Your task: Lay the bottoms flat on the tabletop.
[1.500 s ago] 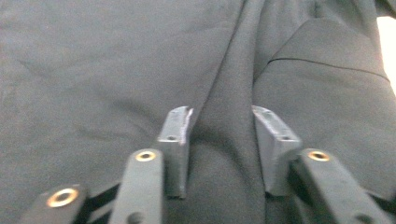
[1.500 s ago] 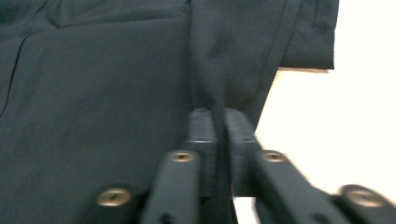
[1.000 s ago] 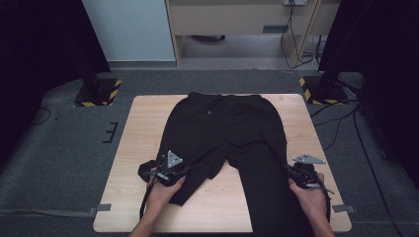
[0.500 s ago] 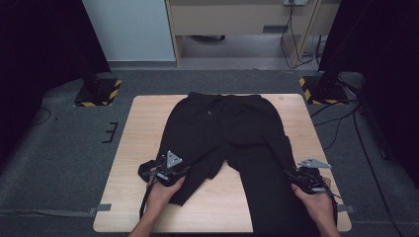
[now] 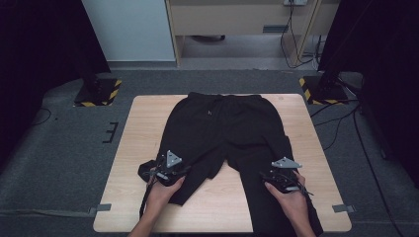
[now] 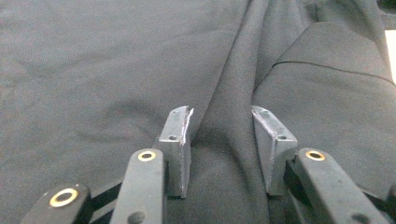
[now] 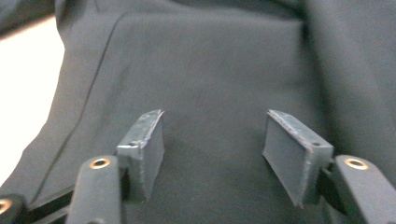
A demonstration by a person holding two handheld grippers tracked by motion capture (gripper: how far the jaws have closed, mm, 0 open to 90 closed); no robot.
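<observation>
"Two legs, two tongs — is that the idea?"

"Yes. I have the black trousers [image 5: 222, 133] spread flat on the wooden table [image 5: 143, 123], waistband at the far edge, legs running back toward me, and one tool on each leg."

"What's your left gripper [image 5: 165, 173] doing?"

"It sits low on the shorter-looking leg, which is bunched near its hem. In the left gripper view a raised ridge of cloth runs between the pads [image 6: 177, 140], partly closed around it. I can't tell whether they truly pinch it or just straddle it."

"And the right gripper [image 5: 281, 178]?"

"Its jaws have just been opening. In the right gripper view they stand wide with flat, smooth fabric under them and nothing caught between, so that leg lies free. It hangs off the near edge of the table by my right hand [image 5: 292, 201]."

"Why let go there?"

"My guess: that leg already lies straight, so it needs no hold. The crumpled one on the left seems to be what needs pulling out next."
</observation>
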